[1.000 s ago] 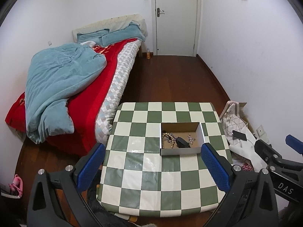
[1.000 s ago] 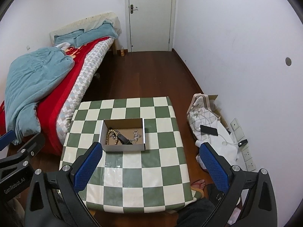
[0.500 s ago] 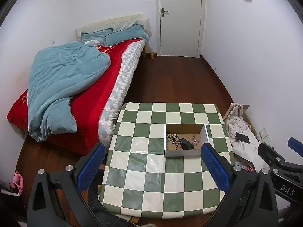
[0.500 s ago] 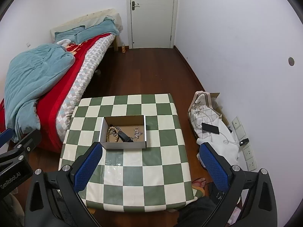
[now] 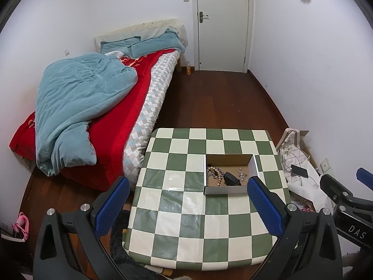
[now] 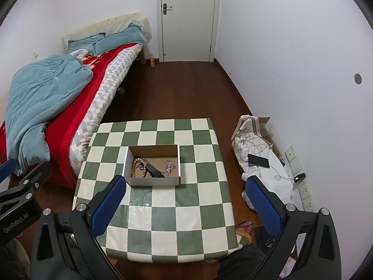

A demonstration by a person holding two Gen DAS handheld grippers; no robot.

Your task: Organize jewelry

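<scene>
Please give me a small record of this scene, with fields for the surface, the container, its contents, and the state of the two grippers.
surface: checkered table, green and cream squares
container: open cardboard box, standing on the table
contents: wooden bead bracelet; black object; silvery jewelry piece
left gripper: open, empty, above the table's near side
right gripper: open, empty, above the table's near side
contact: neither gripper touches the box
</scene>
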